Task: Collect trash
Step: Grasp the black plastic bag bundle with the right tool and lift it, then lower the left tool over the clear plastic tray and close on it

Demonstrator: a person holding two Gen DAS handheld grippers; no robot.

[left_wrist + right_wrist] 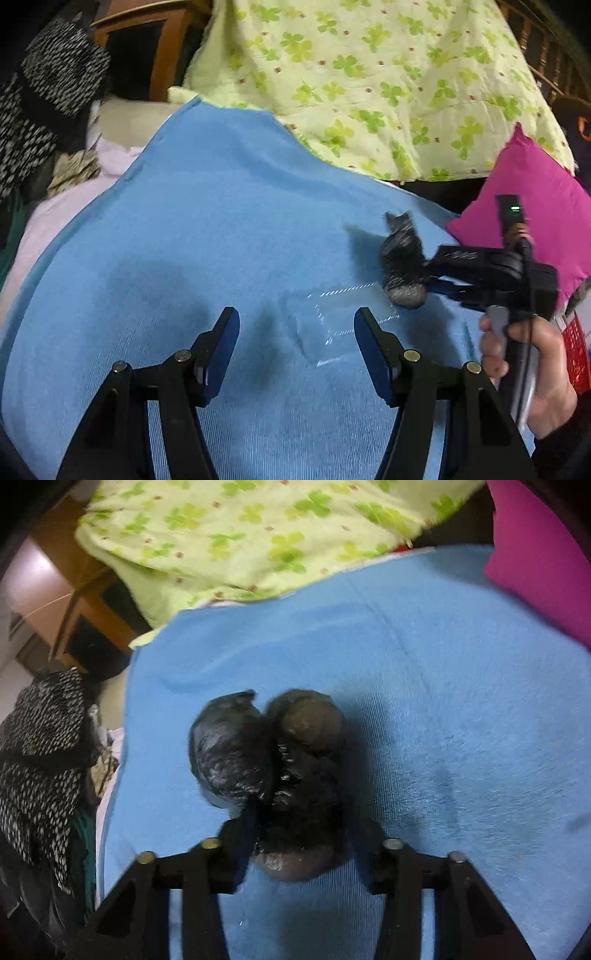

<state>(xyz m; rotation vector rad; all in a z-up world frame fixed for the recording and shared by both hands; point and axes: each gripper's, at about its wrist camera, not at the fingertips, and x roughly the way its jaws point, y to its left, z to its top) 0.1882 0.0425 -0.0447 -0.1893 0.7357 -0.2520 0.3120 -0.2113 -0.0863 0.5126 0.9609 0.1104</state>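
Right wrist view: my right tongs point(295, 834) clamp the black trash bag point(269, 757) above the blue blanket's point(443, 664) middle; my left tongs point(295, 347) gape wide, holding nothing.

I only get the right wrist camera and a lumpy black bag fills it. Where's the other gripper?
Observer: The left gripper hangs open over the blue cloth, holding nothing.
Operator: Any more trash near it?
Observer: Yes, a clear plastic wrapper lies flat on the cloth, just ahead of its fingers.
Operator: And my bag?
Observer: From the left wrist view, the right gripper has the black bag pinched, beside that wrapper.
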